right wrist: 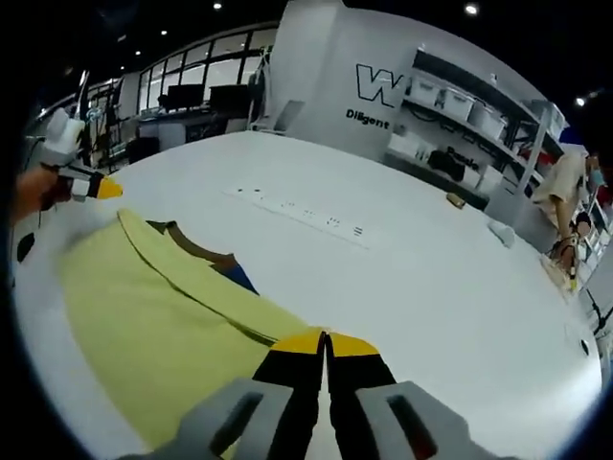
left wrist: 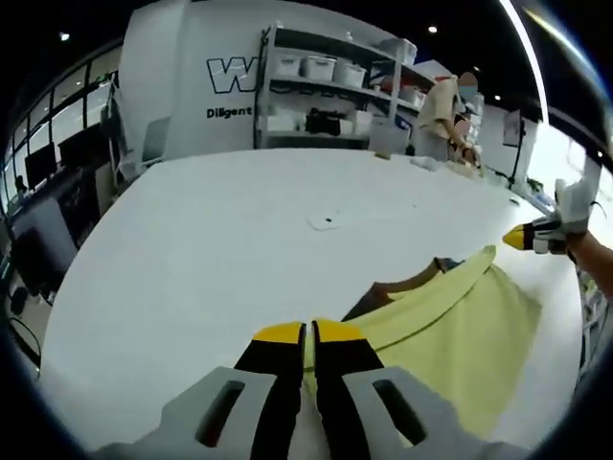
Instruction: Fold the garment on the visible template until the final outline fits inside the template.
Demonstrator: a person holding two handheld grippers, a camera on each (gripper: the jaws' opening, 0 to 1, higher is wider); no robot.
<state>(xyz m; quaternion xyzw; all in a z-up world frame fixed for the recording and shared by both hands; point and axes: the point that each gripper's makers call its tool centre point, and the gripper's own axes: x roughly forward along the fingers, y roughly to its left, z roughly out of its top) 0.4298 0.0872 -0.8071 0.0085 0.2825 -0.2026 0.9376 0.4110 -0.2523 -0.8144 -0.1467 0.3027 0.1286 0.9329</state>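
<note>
The soft yellow cloth garment (left wrist: 450,326) lies flat on the big white table (left wrist: 220,249). One edge of it is already turned over, so a long yellow fold runs across it. A brown strip (left wrist: 407,283) and a bit of blue (right wrist: 241,279) peek out from under the fold. I cannot tell if these are part of the garment or the flat template under it. So I think the folding has started but is not done. I cannot see the whole template, so I cannot say if the shape fits inside it yet. More folds are likely needed.

The left gripper (left wrist: 308,337) has black jaws with yellow tips. Its jaws are closed tight together on the yellow edge of the garment at one end of the fold. The right gripper (right wrist: 326,343) looks the same, and its jaws are closed too, with the yellow cloth just at its tips. It seems to pinch the edge at the other end of the fold, but this is hard to see. The two grippers are well apart and point toward each other across the garment. A person's hand holds each one.

Far away, a person stands by the white shelves (left wrist: 330,91) with boxes.
</note>
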